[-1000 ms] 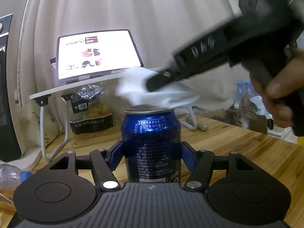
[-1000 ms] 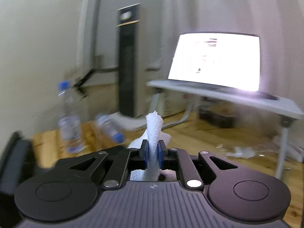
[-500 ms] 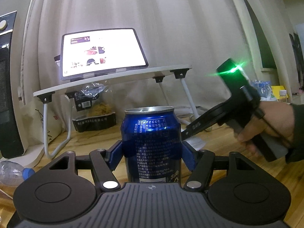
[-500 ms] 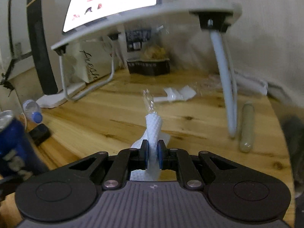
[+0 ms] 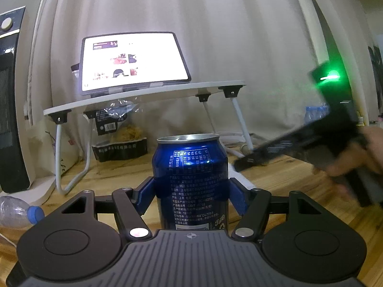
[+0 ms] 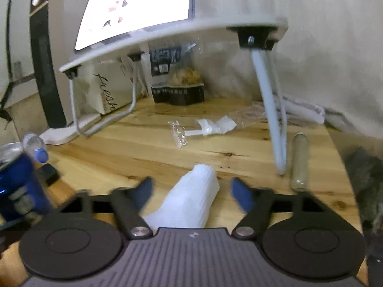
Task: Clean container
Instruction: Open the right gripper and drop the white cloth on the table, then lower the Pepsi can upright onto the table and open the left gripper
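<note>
Item one: my left gripper (image 5: 190,192), blue pads clamped on either side of the blue aluminium drink can (image 5: 190,179), which stands upright on the wooden tabletop (image 6: 167,150). The can's base is hidden behind the gripper body, and I cannot see inside its open top.

Item two: my right gripper (image 6: 191,191), jaws swinging apart and blurred. The white embossed paper towel (image 6: 189,203) lies between them, touching neither pad that I can see; its near end is hidden under the gripper body. From the left camera this gripper is a dark smear at the right with a green light, the hand (image 5: 354,165) on it blurred.

Item three: white folding lap desk (image 5: 143,95) at the far side, bearing a lit tablet (image 5: 134,62); screen content too washed out to read.

Item four: clear plastic bottle with blue cap (image 5: 21,211), lying at the left edge, partly cut off.

Item five: grey furry shape (image 6: 366,181) at the far right; I cannot tell what it is.
</note>
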